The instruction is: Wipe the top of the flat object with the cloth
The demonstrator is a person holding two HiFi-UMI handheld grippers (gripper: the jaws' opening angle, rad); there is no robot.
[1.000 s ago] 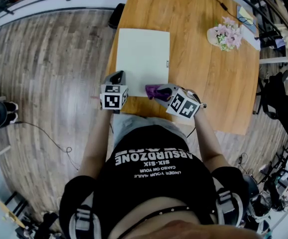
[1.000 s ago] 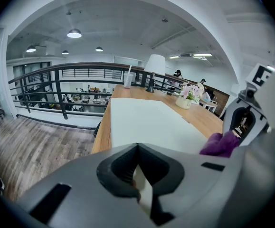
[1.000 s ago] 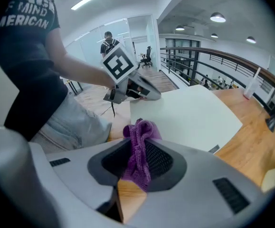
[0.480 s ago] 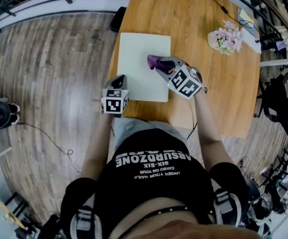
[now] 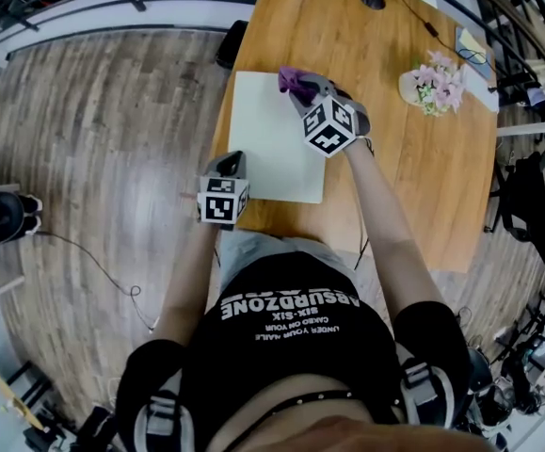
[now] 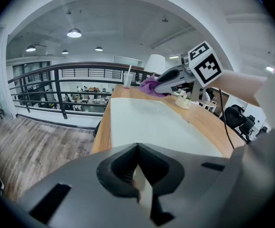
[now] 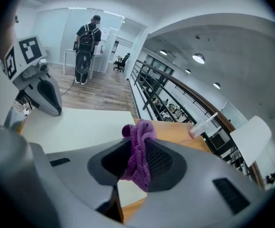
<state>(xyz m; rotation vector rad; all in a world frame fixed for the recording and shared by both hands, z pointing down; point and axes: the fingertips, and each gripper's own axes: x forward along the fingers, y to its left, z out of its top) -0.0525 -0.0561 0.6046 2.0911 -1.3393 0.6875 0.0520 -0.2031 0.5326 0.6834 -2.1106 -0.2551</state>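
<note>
1. The board [image 5: 270, 144] is a thin, matte white rectangle lying flat on a table [image 5: 413, 168] of orange-brown wood grain.
2. The cloth [image 7: 138, 153] is purple and knitted, bunched into a soft fold. The right gripper [image 5: 304, 90] has its jaws clamped on it and holds it at the board's far right corner.
3. The left gripper [image 5: 229, 164] has its jaws together at the board's near left corner.
4. A second ago the cloth was at the board's near edge, and half a second ago near its middle. The left gripper has stayed at its corner.
</note>
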